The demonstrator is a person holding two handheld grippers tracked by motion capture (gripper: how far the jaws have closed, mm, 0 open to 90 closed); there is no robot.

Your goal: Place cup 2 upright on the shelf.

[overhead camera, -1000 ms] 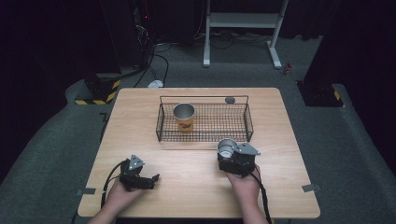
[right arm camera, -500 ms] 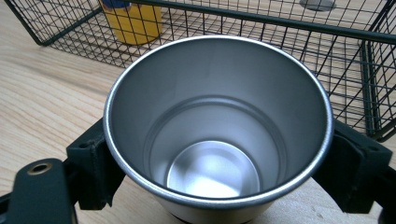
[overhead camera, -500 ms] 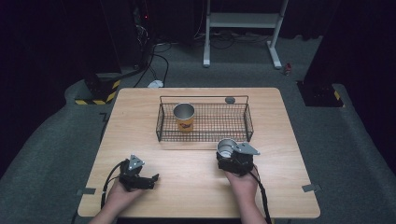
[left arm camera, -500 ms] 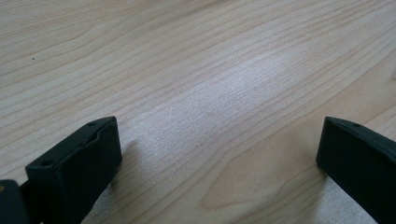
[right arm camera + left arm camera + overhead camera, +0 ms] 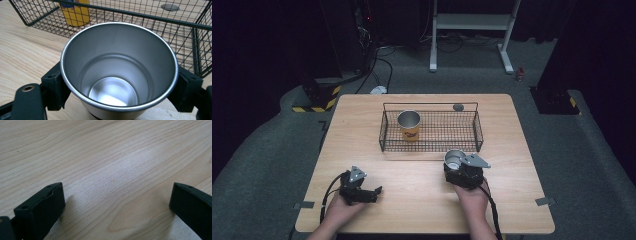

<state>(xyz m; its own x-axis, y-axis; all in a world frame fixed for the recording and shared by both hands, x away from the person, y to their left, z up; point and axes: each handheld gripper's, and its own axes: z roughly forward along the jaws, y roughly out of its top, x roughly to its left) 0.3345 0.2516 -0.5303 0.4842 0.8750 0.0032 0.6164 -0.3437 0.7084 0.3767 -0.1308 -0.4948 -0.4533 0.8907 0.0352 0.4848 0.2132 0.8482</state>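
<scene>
My right gripper [image 5: 455,161] is shut on an empty steel cup [image 5: 454,158], held upright just in front of the black wire basket [image 5: 431,146]. In the right gripper view the steel cup [image 5: 119,67] sits between the two black jaws, with the basket's front rail [image 5: 140,15] right behind it. A yellow-sided steel cup [image 5: 409,125] stands upright in the basket's left part; its side shows as a yellow cup [image 5: 74,11] at the top of the right gripper view. My left gripper [image 5: 374,191] rests open at the table's front left; its jaws stand wide apart over bare wood [image 5: 112,170].
A small dark disc [image 5: 458,106] lies on the wooden table [image 5: 522,150] behind the basket's far right corner. Cables trail from both grippers toward the front edge. Dark carpet, a white stand's feet [image 5: 507,65] and a striped block [image 5: 324,97] lie beyond the table.
</scene>
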